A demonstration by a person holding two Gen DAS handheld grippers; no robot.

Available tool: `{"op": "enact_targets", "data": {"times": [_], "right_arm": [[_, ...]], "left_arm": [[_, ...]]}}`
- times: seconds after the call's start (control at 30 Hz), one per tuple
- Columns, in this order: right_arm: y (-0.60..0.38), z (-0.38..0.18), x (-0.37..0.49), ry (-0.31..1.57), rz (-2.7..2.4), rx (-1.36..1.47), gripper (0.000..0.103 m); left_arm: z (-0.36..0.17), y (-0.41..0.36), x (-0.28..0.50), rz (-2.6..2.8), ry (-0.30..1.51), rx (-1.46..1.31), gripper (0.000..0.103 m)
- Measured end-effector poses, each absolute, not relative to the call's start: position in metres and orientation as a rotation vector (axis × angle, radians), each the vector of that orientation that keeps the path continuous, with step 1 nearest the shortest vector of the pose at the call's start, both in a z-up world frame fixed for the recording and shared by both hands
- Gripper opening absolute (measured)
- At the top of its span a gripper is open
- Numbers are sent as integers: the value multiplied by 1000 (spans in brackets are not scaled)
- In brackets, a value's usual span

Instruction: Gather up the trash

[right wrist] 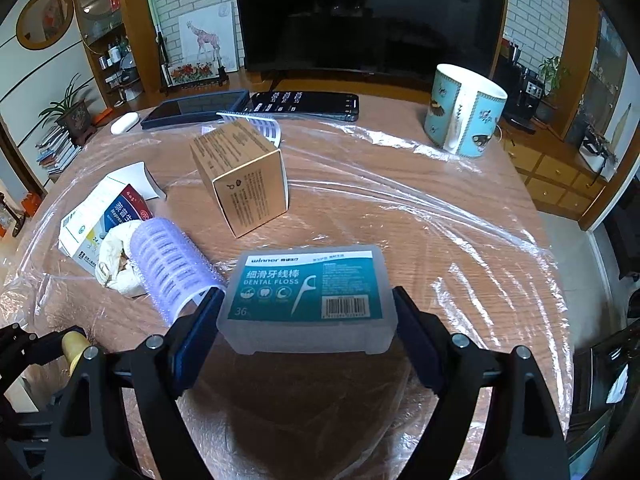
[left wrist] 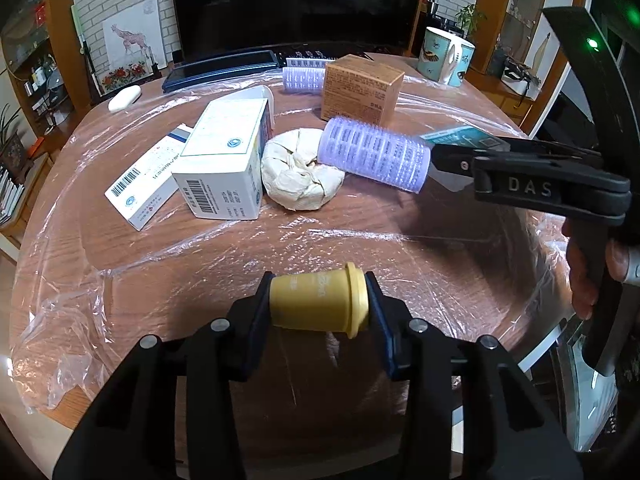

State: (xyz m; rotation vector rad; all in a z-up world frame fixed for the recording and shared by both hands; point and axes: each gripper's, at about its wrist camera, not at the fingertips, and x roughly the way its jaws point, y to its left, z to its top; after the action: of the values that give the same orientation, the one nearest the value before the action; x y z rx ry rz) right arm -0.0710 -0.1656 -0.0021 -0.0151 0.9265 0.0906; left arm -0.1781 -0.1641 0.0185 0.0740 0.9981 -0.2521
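Left wrist view: two purple rollers [left wrist: 374, 153], three boxes [left wrist: 224, 160]

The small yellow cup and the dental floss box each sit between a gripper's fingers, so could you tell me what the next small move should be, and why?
Probably lift both hands straight up off the table. The left gripper is shut on the yellow cup lying on its side, and the right gripper has its pads against both ends of the dental floss box. A purple hair roller lies close beside the box, so rising first avoids dragging it.
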Motion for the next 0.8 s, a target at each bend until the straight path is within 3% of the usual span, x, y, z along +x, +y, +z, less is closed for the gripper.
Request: {"op": "enact_targets", "data": {"times": [0.8], "right_arm": [[-169,13,-97,905,125,18,81]], "left_arm": [[35,-149,-177,-265,960,19,45]]}}
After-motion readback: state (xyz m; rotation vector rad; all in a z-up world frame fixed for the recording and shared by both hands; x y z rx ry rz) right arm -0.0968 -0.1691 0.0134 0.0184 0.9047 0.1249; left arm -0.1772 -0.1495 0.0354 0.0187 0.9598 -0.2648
